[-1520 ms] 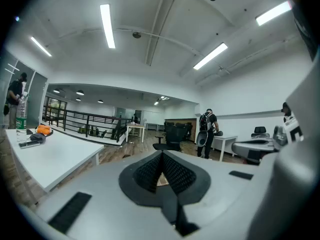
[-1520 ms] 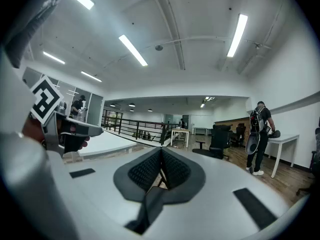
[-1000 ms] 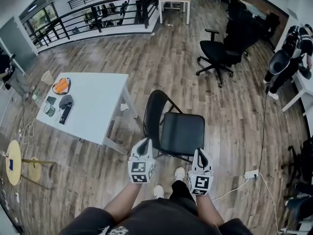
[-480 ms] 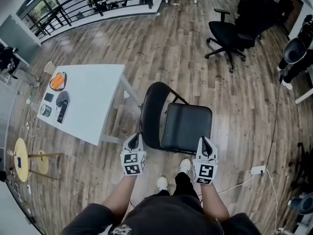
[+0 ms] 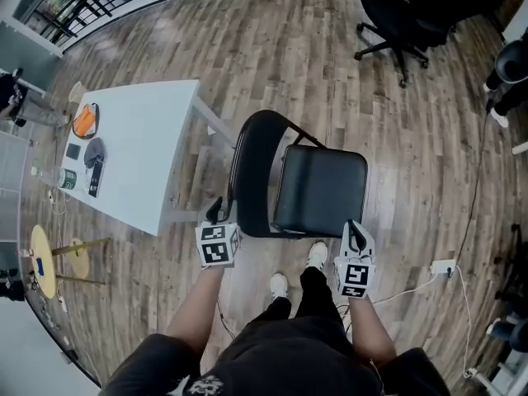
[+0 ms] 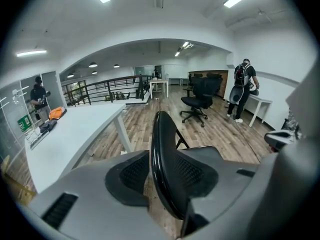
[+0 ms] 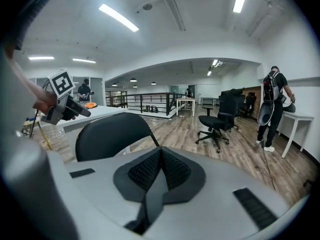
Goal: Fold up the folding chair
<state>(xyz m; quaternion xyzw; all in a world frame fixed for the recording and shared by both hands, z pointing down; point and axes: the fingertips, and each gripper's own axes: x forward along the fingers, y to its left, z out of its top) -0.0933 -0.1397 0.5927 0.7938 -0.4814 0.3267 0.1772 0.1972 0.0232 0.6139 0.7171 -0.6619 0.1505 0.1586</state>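
Here, the left claw [image 5: 216, 213] stands released, its jaws having just been opening, and the black backrest [image 5: 250, 167] of the folding chair [image 5: 297, 221] runs edge-on between them (the pads are not pressing on it). The right claw [image 5: 353, 229] is clenched on nothing, just beside the near corner of the seat [image 5: 320, 190], which lies flat ahead of it with the chair unfolded on the wood floor [image 5: 396, 139]. Beyond the left claw, off to its left, is a white surface [image 5: 140, 155]. Far ahead of the right claw stands a black office chair [image 5: 396, 15].
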